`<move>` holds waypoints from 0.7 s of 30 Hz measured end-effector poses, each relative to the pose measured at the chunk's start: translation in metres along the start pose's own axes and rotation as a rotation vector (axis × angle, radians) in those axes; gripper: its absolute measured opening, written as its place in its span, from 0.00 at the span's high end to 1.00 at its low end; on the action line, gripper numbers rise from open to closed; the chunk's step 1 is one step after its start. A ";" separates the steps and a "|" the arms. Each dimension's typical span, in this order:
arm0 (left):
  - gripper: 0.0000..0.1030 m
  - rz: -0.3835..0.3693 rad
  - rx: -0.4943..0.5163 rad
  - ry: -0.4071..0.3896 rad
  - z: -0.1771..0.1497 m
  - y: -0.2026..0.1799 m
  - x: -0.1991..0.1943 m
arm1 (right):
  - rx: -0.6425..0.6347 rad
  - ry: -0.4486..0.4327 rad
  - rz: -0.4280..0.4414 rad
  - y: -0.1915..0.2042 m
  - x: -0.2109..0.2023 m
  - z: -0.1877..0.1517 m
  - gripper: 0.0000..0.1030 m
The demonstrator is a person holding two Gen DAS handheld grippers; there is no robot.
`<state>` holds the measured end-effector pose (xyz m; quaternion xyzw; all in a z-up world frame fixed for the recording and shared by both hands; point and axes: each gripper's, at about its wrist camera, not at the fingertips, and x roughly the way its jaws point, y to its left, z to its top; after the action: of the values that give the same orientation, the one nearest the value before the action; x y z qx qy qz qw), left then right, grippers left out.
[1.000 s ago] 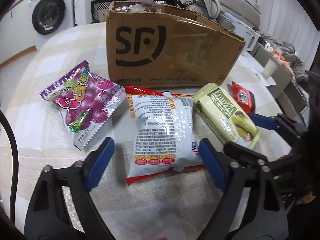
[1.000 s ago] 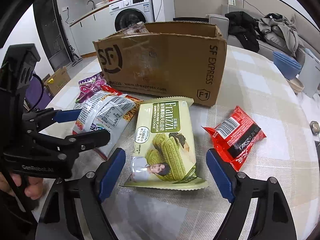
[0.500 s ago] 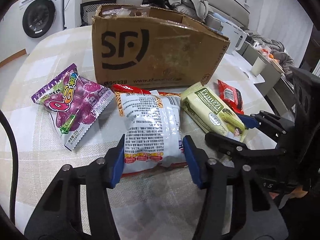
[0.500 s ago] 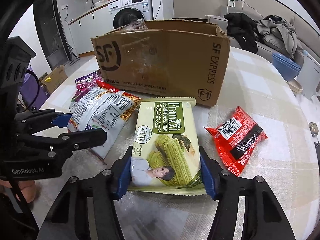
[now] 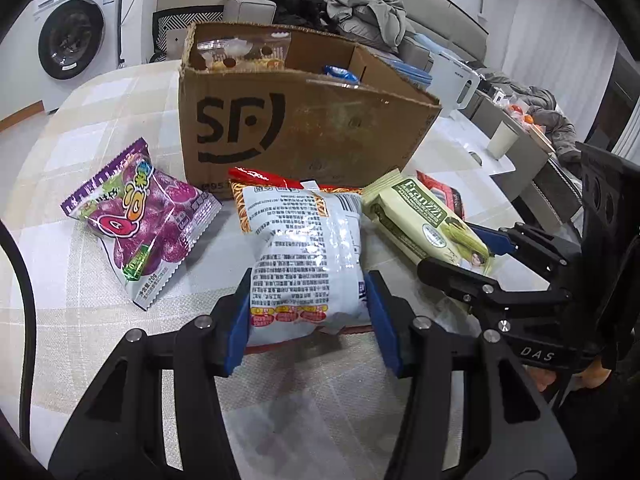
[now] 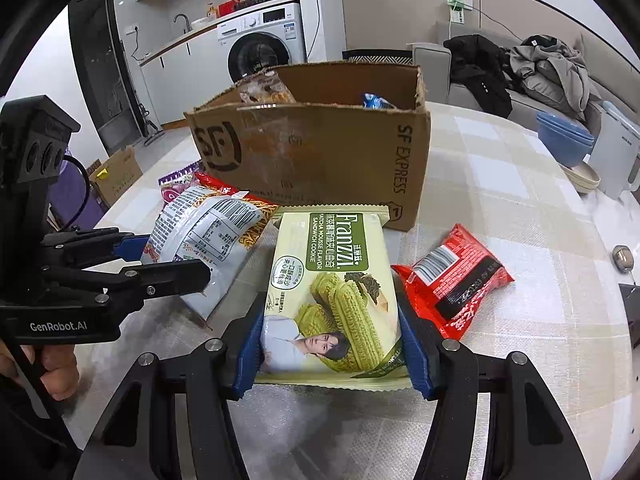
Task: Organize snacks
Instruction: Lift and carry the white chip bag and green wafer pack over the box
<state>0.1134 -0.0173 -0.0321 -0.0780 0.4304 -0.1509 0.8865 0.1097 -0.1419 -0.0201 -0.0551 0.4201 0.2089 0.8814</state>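
Both claws raised with packets, checked tablecloth [image 5: 100, 108], washing machine [image 6: 260, 40] behind

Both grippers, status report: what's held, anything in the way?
Left gripper shut on noodle bag. Right gripper shut on cookie pack. Box ahead, unobstructed.

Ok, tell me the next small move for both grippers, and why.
Probably lift both packets and carry them over the open cardboard box. The left hand-held gripper is clamped on the white noodle packet, the right hand-held gripper on the green Franzzi cookie packet, and the box behind already holds snacks.
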 end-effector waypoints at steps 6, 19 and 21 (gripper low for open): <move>0.52 -0.001 -0.009 -0.028 0.000 0.005 -0.017 | 0.006 -0.027 -0.007 -0.005 -0.012 0.001 0.41; 0.52 -0.006 -0.005 -0.091 0.002 0.007 -0.066 | 0.006 -0.089 -0.003 -0.001 -0.038 0.000 0.41; 0.52 -0.005 -0.005 -0.098 0.006 0.003 -0.068 | 0.005 -0.098 -0.002 0.000 -0.043 -0.001 0.41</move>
<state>0.0792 0.0084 0.0216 -0.0884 0.3867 -0.1480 0.9059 0.0849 -0.1561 0.0118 -0.0428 0.3770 0.2093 0.9012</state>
